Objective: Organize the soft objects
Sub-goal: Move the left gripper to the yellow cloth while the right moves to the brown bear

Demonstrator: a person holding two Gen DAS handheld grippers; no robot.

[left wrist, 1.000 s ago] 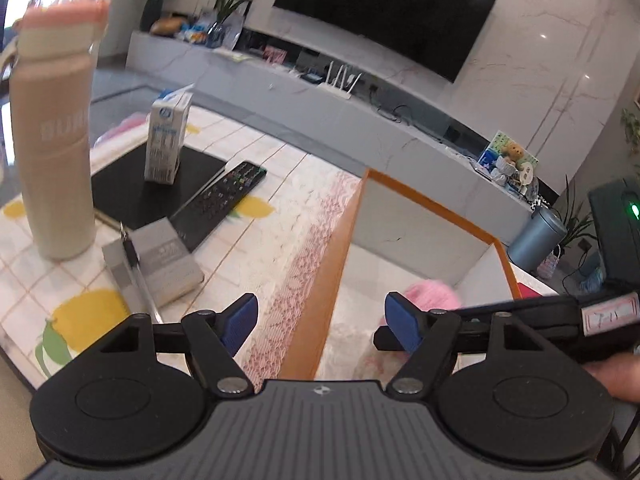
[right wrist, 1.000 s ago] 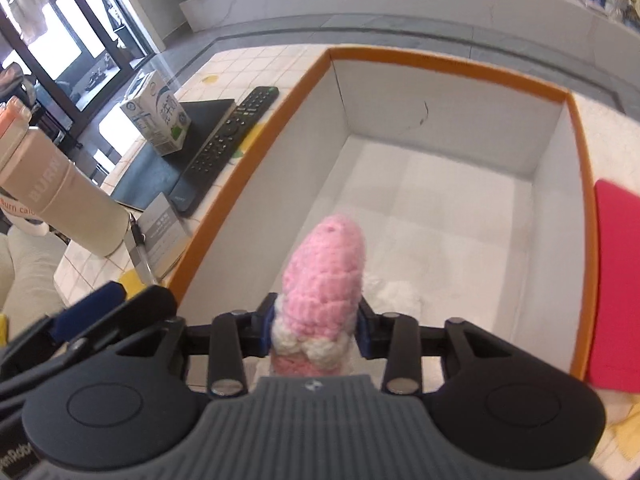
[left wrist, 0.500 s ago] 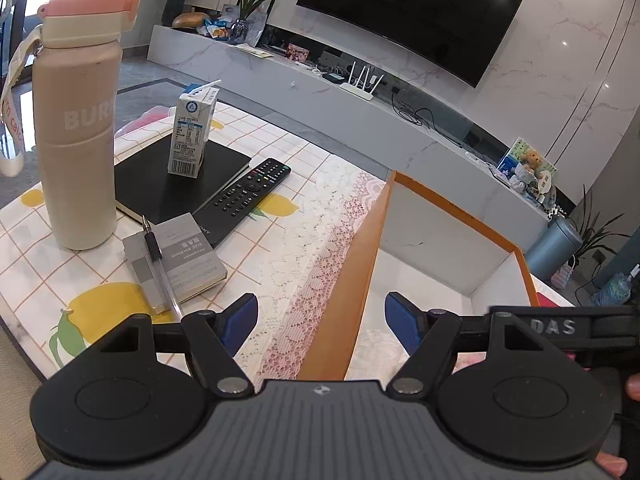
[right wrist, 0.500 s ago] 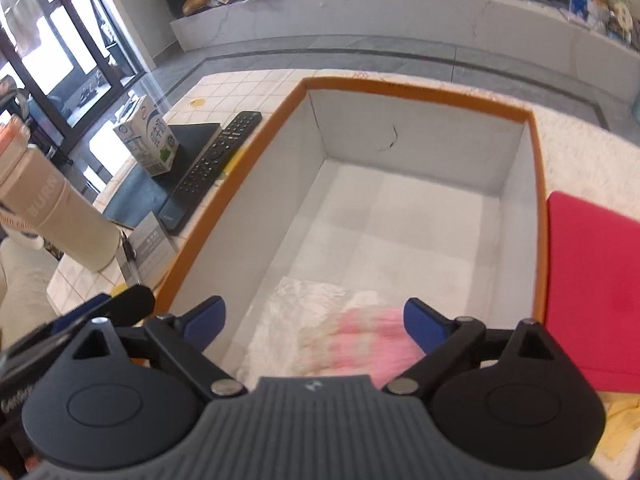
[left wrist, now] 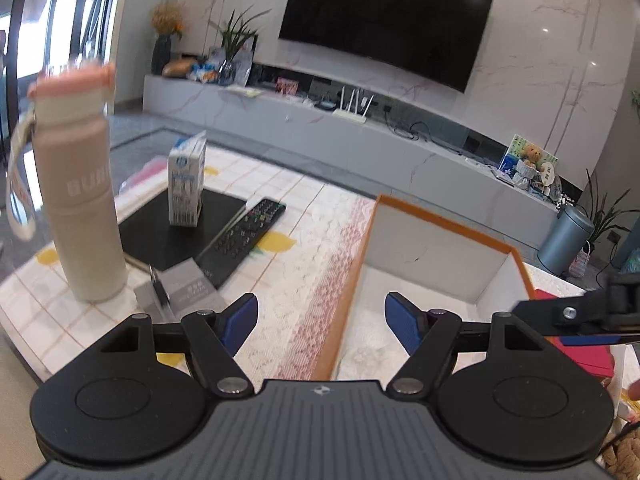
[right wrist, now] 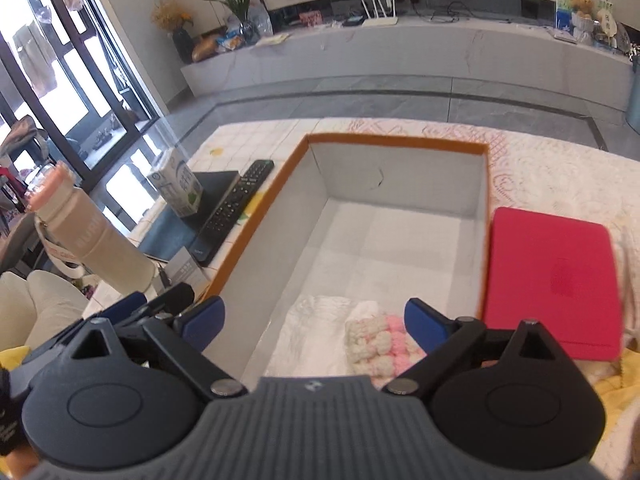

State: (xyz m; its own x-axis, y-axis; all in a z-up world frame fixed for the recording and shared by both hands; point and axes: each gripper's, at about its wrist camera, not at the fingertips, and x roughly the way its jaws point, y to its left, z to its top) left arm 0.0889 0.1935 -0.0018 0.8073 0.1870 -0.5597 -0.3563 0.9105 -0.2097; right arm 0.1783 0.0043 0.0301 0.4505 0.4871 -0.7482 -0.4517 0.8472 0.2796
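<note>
Now that the pink-and-white crocheted toy [right wrist: 382, 342] lies loose on the white fluffy cloth [right wrist: 316, 332] at the near end of the orange-rimmed box [right wrist: 400, 142], no longer clamped upright as a second ago. Right gripper [right wrist: 314, 322] released, blue pads wide apart, lifted back above the box. Means one soft item stowed; likely time to fetch another, perhaps the brown plush [left wrist: 624, 454] at the edge of the left view, though too cropped to be sure. Left gripper [left wrist: 320, 320] also spread, grasping nothing, hanging over the box's left wall.

Right view alone shows toy, box floor and the red pad [right wrist: 550, 280] just beside the box. Left view alone shows the television [left wrist: 384, 28]; shows the water bottle [left wrist: 78, 208], milk carton [left wrist: 186, 184] and remote [left wrist: 244, 236] more fully.
</note>
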